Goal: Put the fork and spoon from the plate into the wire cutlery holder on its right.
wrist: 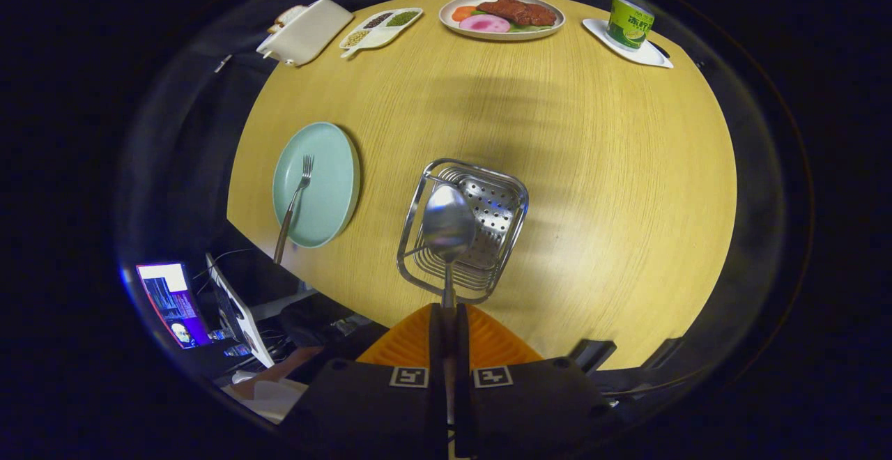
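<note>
Desk [592, 167] first, since it is the biggest thing: a round wooden top that carries everything. At its far edge sit a plate of food [502, 15], a split dish of beans [382, 28], a white box [306, 31] and a green can [629, 21] on a white saucer [655, 56]. I think they are kept back there so the near part stays free for my job.

Next biggest is the green plate [327, 160], near the left edge of the desk. The fork [293, 208] lies on it, prongs pointing away from me, with its handle sticking out past the near rim of the plate. That free handle looks like an easy place to grab it.

To the right of the plate, near the desk's front edge, stands the wire cutlery holder [488, 202], with its open top facing up so things can drop in.

Then comes the spoon [448, 226]. My fingers [449, 313] are pressed close together on its thin handle, and the bowl of the spoon hangs over the holder's open top. I hold it by the handle end so the rest can go down inside. I guess the spoon is not let go yet, and the fork is still to do.
</note>
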Available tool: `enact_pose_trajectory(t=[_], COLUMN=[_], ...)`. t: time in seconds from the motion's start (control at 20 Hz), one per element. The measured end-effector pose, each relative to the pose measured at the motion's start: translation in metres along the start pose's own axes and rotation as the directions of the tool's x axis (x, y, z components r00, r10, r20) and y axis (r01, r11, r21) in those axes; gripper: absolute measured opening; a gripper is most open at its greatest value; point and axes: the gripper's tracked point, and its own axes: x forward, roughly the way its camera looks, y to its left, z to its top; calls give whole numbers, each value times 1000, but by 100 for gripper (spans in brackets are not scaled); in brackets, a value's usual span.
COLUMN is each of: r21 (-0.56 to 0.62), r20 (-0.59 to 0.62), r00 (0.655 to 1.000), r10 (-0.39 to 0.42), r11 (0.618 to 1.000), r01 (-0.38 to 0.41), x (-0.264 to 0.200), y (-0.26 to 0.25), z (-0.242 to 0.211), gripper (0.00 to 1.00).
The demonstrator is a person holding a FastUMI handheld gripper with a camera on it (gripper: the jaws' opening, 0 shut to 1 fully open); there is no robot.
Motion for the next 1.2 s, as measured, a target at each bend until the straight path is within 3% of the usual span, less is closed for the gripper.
enact_pose_trajectory(t=[0.2,0.3,0.4,0.6,0.65,0.8,1.05,1.2], r21=[16,16,12,-2,1,27,49,52], r20=[7,30,72,199,237,387,643,737], r00=[1000,999,997,974,963,915,766,674], r10=[15,22,38,109,126,116,-13,-43], r11=[1000,1000,999,994,991,990,998,999], r01=[-15,-22,-39,-111,-130,-137,-25,8], x=[-2,-9,-18,-50,-58,-88,-143,-162], y=[1,2,3,17,22,28,51,95], z=[8,14,21,34,38,56,83,90], gripper=[13,20,36,91,99,99,99,99])
